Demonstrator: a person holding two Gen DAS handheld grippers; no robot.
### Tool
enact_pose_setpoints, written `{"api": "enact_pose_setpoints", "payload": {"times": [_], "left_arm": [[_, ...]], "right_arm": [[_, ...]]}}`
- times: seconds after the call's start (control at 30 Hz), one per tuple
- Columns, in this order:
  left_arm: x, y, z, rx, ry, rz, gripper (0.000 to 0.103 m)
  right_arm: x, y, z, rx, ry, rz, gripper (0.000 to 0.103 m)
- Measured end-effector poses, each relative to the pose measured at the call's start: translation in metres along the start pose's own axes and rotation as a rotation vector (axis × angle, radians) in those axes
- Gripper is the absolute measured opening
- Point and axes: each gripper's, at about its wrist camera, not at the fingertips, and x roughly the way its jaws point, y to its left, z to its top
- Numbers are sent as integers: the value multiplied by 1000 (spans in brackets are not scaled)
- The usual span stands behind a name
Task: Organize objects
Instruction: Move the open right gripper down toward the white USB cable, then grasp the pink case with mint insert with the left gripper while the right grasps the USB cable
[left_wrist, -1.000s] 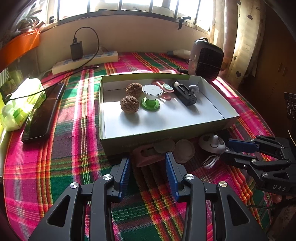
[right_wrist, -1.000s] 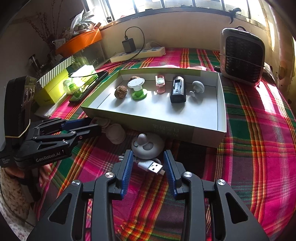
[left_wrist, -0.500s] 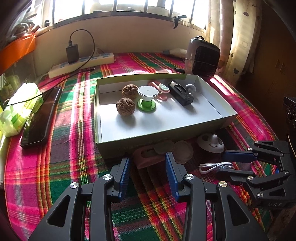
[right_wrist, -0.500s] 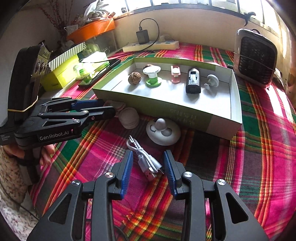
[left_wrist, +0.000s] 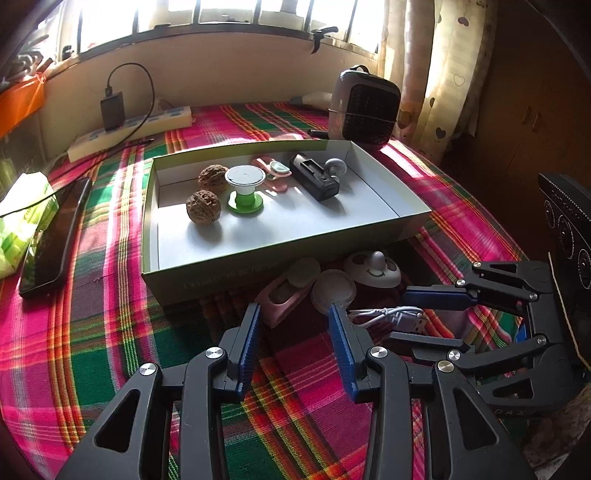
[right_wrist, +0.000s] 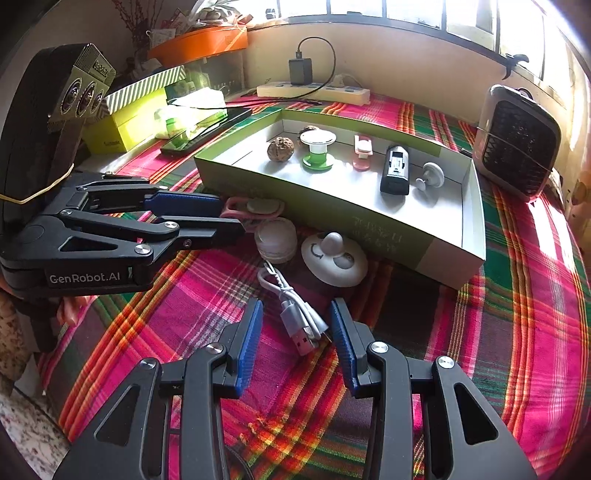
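The coiled white USB cable (right_wrist: 291, 314) lies on the plaid-covered bench (right_wrist: 517, 314), directly between the right gripper (right_wrist: 295, 332)'s released fingers; they have just been opening and neither pad presses it. Its long axis runs roughly along the fingers, plug end nearest. The left gripper (right_wrist: 225, 218), marked "GenRobot.AI", is farther off, fingers parted around a pink clip (left_wrist: 284, 295), apparently untouched. The box (right_wrist: 469, 258) lies beyond.

left gripper (left_wrist: 293, 317) parted, right gripper (right_wrist: 295, 314) jaws just widening
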Motion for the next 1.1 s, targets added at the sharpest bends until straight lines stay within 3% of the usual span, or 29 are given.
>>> {"api": "enact_pose_setpoints", "payload": {"times": [0.17,0.27,0.47,1.1], "left_arm": [[-2,-6,-3,23,1,-21,36],[-8,-4,-1,37,-42,45,36],[1,0,5,59,-21,68,36],[22,-7,11,57,28,76,33]], "right_arm": [[-1,-1,-2,6,-6,-17,28],[-1,-3,-2,11,-8,-16,28],[-2,-5,-2,18,-9,-25,27],[-11,-24,-10,87,-15,-60,27]]}}
